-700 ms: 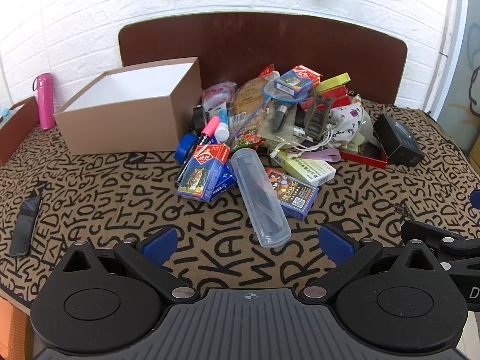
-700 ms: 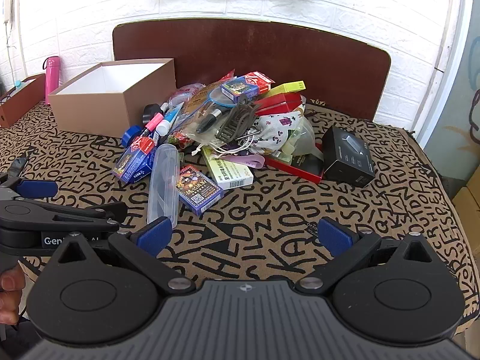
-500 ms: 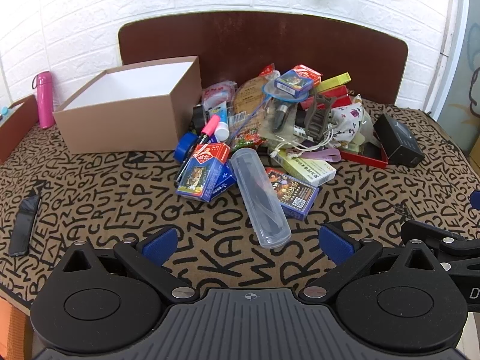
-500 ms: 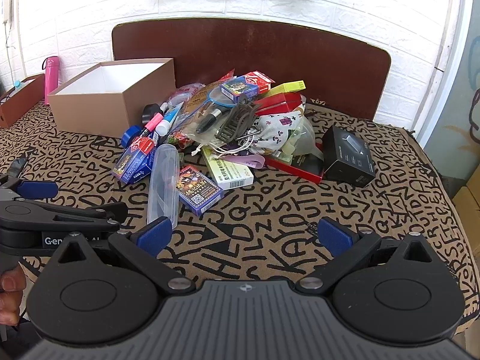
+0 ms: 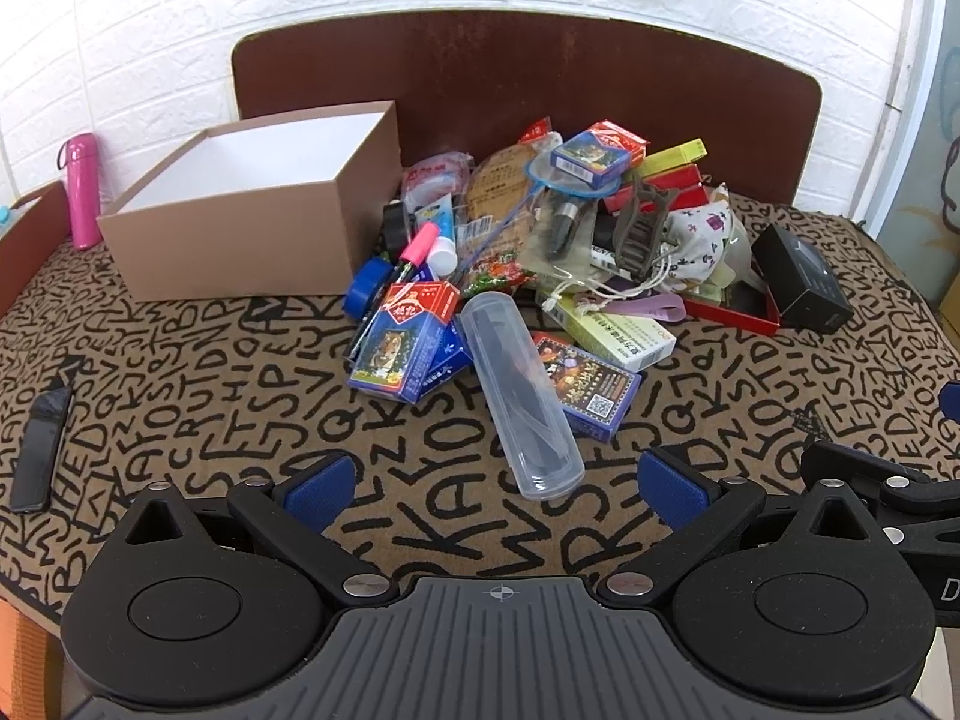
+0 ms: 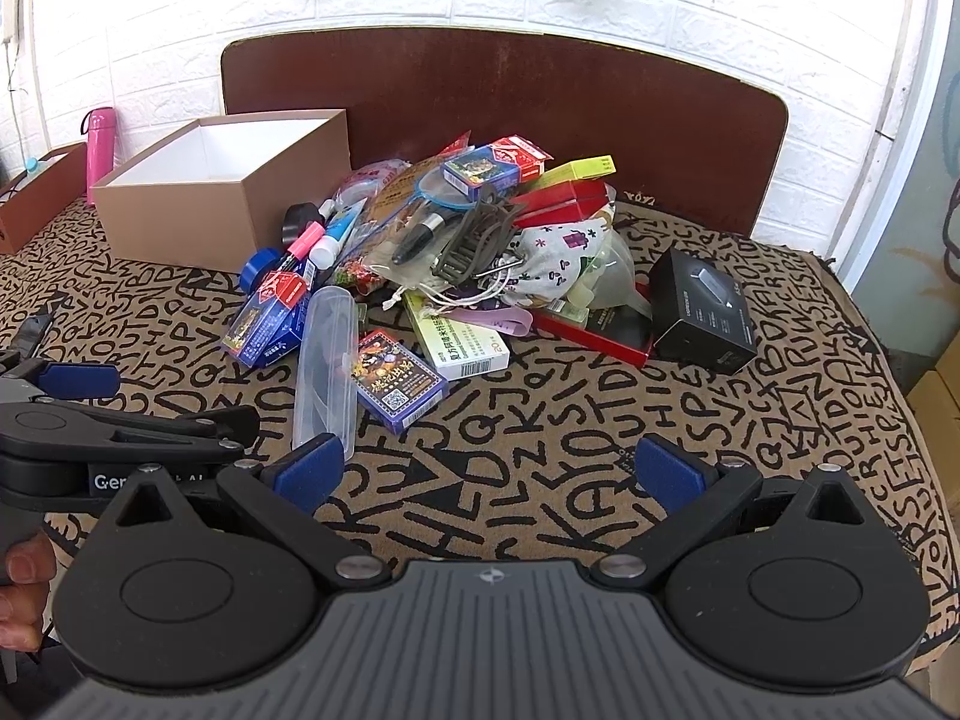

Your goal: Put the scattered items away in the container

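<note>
Both hand-held grippers, left (image 5: 491, 483) and right (image 6: 489, 474), wide open and empty; clear case (image 5: 519, 393) at pile's near edge, just ahead of left, long axis running away; box (image 5: 258, 210) beyond, left of pile.

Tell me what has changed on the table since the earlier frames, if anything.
Nothing visibly changed. Both the left gripper and right gripper hang open and empty short of the pile, the clear plastic case lies where it was, and the cardboard box holds nothing visible.
</note>
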{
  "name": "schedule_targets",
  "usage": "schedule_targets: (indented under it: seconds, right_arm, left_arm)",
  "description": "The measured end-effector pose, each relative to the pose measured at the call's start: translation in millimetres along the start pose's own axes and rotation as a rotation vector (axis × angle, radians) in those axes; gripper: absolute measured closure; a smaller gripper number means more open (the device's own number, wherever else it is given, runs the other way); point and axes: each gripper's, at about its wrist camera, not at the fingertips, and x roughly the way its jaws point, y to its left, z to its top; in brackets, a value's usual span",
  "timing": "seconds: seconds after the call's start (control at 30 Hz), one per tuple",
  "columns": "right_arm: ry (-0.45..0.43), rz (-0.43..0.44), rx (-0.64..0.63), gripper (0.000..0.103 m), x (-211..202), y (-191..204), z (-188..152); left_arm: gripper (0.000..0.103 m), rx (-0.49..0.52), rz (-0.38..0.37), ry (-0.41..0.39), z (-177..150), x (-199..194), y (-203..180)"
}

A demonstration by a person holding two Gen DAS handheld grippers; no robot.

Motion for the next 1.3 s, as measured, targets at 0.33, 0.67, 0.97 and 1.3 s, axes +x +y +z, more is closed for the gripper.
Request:
schedule_targets:
  seconds: [0.33, 0.67, 0.97, 1.3]
  right_arm:
    - [0.019, 0.002, -0.013, 0.0, 9.2, 2.9, 5.1]
    - [0.044, 0.026, -0.001, 0.0, 25.2, -1.1, 8.4]
    - [0.114, 0.105, 0.054, 0.0, 72.1, 0.9, -5.0]
    - [0.249, 0.192, -0.008, 0.001, 143.8, 38.5, -32.6]
  left_arm:
    - [0.0, -0.007, -0.008, 0.037, 5.9, 10.1, 6.5]
    - [0.0, 0.0, -0.007, 0.059, 10.6, 27.0, 6.3]
    - [0.0, 0.096, 0.067, 0.008, -8.6, 63.9, 26.7]
    - [0.007, 0.122, -0.001, 0.098, -19.2, 111.5, 51.9]
